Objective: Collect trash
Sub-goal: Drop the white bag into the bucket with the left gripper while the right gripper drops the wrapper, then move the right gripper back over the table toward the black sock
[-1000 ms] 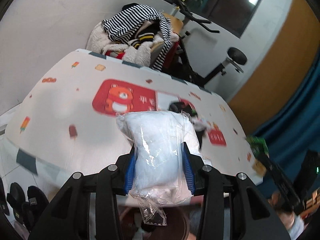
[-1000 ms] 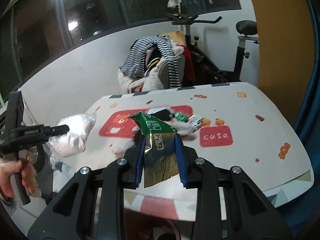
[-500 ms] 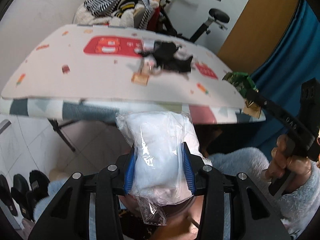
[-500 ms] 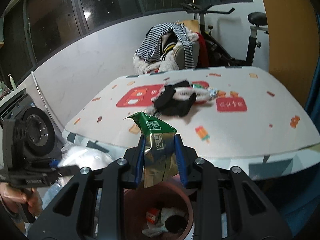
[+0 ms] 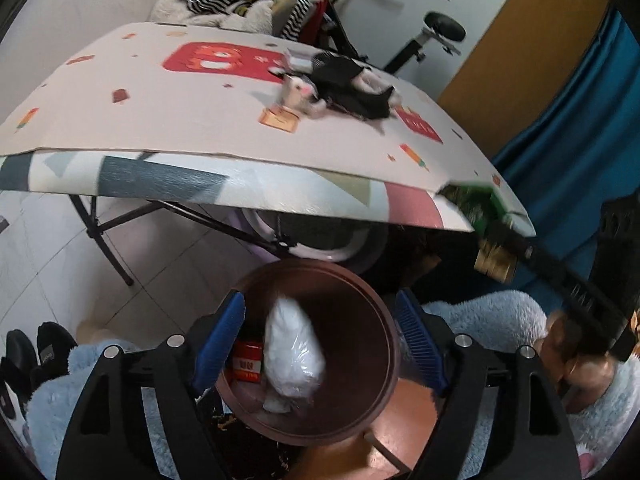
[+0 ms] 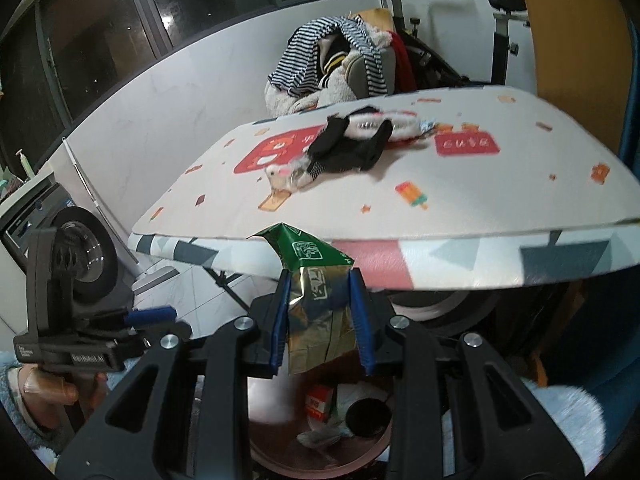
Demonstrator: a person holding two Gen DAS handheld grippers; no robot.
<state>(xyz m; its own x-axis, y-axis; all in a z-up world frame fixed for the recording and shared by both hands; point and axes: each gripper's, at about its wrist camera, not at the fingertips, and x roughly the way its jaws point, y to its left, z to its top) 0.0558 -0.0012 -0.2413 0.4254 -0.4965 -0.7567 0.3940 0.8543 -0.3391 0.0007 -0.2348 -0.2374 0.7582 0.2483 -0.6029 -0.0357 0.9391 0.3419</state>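
My left gripper is open above a round brown trash bin. A white plastic bag drops free inside the bin, beside a red and white carton. My right gripper is shut on a green and gold foil wrapper and holds it over the same bin, below the table edge. The wrapper also shows in the left wrist view. The left gripper shows at the left of the right wrist view.
A table with a patterned cloth stands beyond the bin. On it lie a black cloth, a small plush toy and a small card. A chair piled with clothes and an exercise bike stand behind.
My left gripper opened and let the white bag fall into the bin. Both grippers tilted down over the bin. The right gripper still holds the wrapper.
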